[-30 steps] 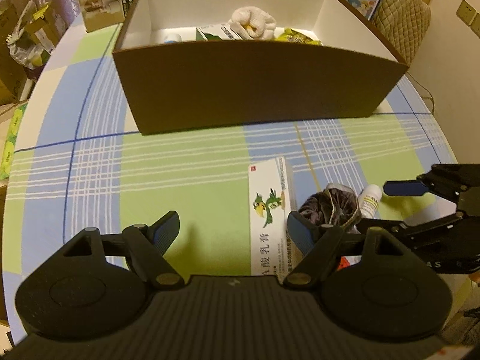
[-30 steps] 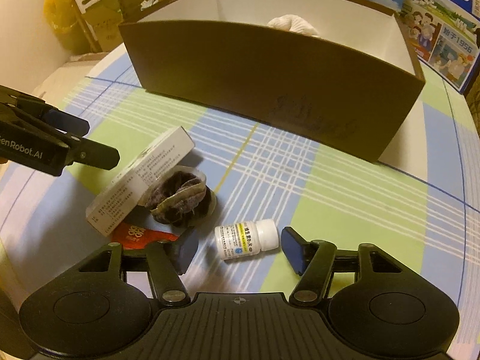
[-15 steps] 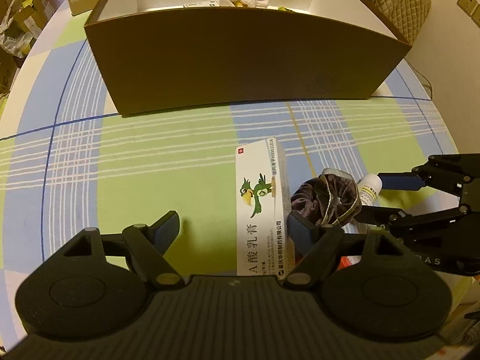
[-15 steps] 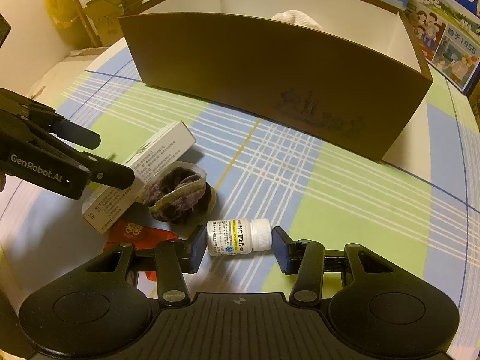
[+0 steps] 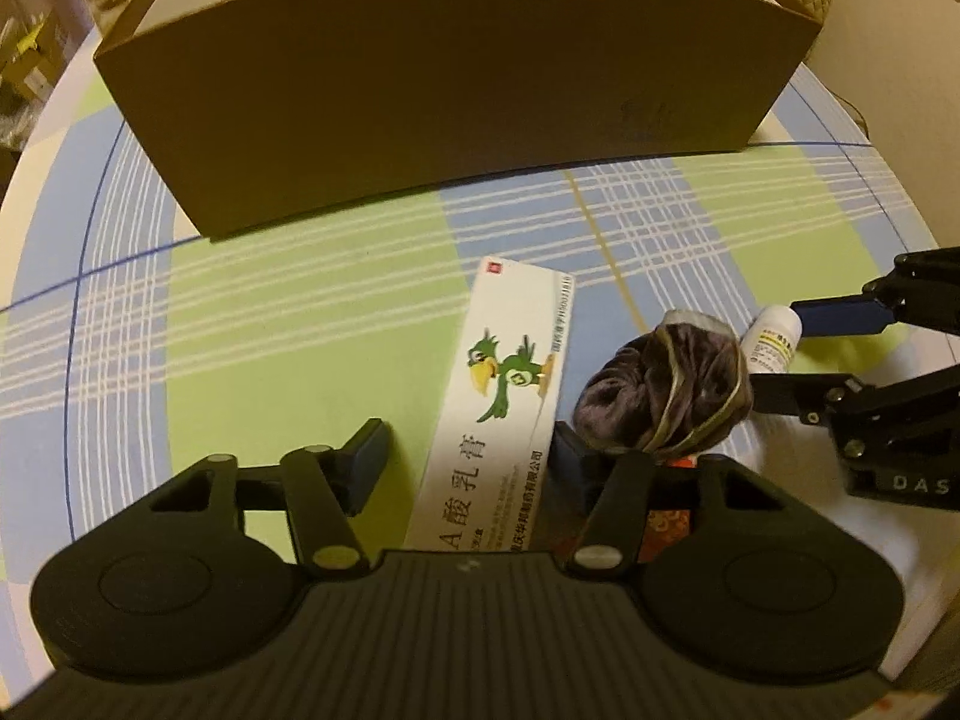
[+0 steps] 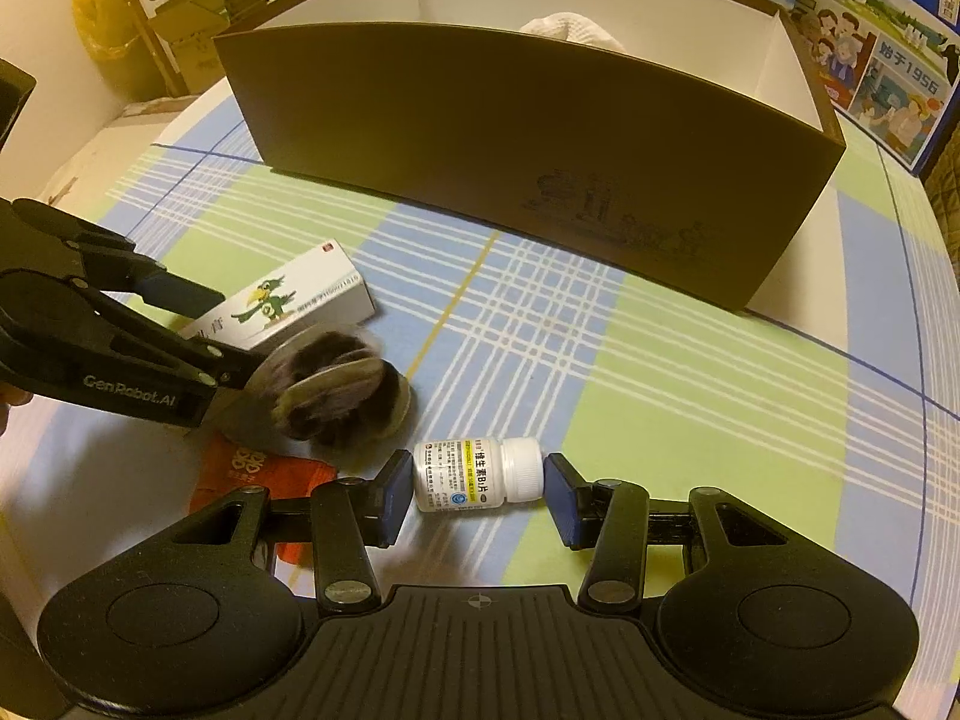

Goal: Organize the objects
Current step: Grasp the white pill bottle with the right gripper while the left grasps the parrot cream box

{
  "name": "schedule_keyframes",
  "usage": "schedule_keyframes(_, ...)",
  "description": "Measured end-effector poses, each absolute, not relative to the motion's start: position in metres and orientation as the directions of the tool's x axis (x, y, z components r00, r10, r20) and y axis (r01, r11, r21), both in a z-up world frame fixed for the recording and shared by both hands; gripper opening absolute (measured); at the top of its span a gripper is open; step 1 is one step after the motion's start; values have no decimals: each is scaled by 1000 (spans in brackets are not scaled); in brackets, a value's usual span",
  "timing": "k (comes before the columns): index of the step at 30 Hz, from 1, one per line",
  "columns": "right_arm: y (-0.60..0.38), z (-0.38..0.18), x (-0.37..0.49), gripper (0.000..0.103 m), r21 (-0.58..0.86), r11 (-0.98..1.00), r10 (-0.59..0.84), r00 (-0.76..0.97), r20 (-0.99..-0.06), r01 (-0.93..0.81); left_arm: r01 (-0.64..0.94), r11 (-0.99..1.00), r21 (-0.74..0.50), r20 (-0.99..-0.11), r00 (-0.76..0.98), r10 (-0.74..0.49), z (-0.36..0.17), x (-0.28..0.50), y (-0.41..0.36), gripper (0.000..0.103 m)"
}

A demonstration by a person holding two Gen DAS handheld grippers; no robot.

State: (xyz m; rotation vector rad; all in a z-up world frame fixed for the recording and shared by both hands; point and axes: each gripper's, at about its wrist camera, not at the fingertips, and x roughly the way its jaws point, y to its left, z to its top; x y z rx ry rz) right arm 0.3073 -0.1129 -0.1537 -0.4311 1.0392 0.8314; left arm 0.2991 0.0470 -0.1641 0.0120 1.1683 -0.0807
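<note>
A white parrot-print carton (image 5: 510, 396) lies flat on the checked tablecloth, and my left gripper (image 5: 468, 459) stands open around its near end. The right pad touches the carton; the left pad is a little apart. In the right wrist view, a small white pill bottle (image 6: 480, 474) lies on its side. My right gripper (image 6: 477, 498) is shut on it, end to end, with the bottle still resting on the cloth. A dark scrunchie (image 6: 336, 390) sits between carton and bottle, over a red packet (image 6: 258, 468). The big brown box (image 5: 450, 90) stands behind.
The brown box's near wall (image 6: 510, 120) blocks the way forward, and white cloth (image 6: 570, 30) shows inside it. A printed milk case (image 6: 882, 42) stands at the back right. Cardboard boxes (image 6: 180, 30) sit beyond the table's left edge. Both grippers work close together.
My left gripper moved forward and down over the carton, and its fingers narrowed. My right gripper slid forward around the pill bottle and shut from wide open.
</note>
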Motion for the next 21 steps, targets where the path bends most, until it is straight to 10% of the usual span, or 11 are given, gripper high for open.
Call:
schedule_keyframes(3,-113,-154,307,44,62,630,395,251,-884,-774,79,997,-5,-915,402,-37,-164,299,46,37)
schedule_keyframes(21,-117,-158,306,44,56,638,396,265,-879,-768,93,995,46,-908,419,3,-168,297,42,35)
